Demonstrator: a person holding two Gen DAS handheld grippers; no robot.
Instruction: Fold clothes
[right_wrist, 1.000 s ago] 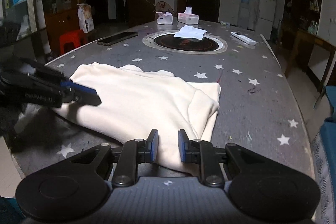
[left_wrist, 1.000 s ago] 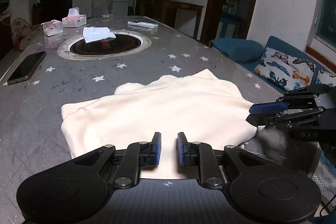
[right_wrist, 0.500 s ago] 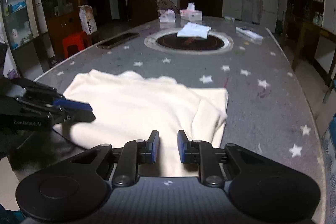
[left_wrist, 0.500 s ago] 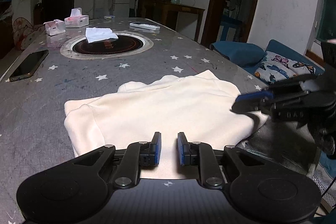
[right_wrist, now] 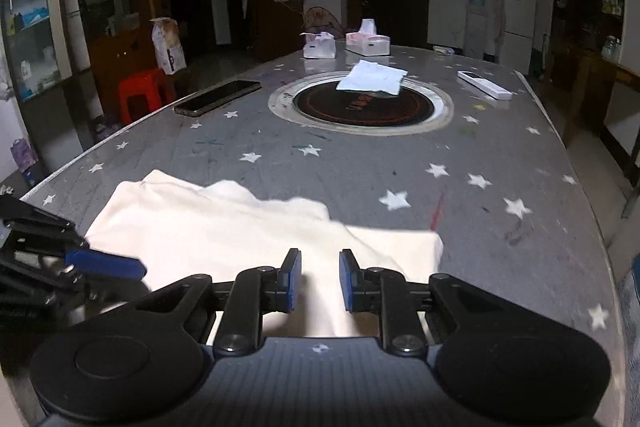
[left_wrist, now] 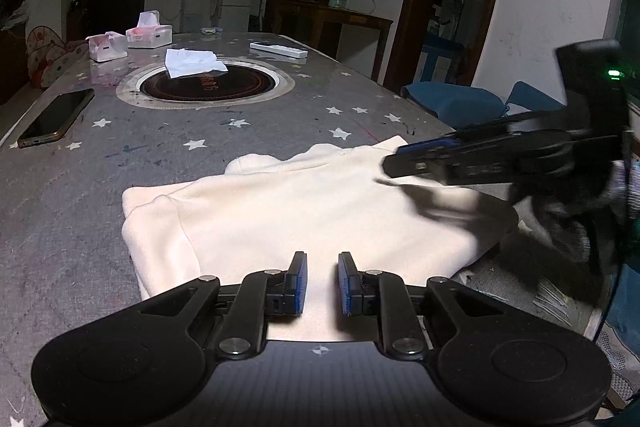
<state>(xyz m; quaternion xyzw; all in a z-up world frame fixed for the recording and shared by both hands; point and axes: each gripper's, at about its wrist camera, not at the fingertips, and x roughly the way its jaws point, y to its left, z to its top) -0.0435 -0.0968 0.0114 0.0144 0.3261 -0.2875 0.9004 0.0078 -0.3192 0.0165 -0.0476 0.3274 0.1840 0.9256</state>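
Note:
A cream garment [left_wrist: 304, 211] lies folded flat at the near edge of the grey star-patterned table [left_wrist: 120, 163]; it also shows in the right wrist view [right_wrist: 224, 227]. My left gripper [left_wrist: 319, 281] is open and empty, just above the garment's near hem. My right gripper [right_wrist: 319, 279] is open and empty, over the garment's near right part. In the left wrist view the right gripper [left_wrist: 404, 163] hovers over the garment's right side. In the right wrist view the left gripper [right_wrist: 116, 265] is at the garment's left edge.
A round black hotplate [left_wrist: 206, 85] sits mid-table with a white cloth [left_wrist: 192, 63] on it. A phone [left_wrist: 56, 117] lies at the left edge, two tissue boxes [left_wrist: 148, 35] and a white remote [left_wrist: 279, 49] at the far end. A blue sofa [left_wrist: 452, 103] stands right.
My right gripper has risen and swung in over the garment's right side. The left gripper has lifted slightly. Both stay open and empty; the garment has not moved.

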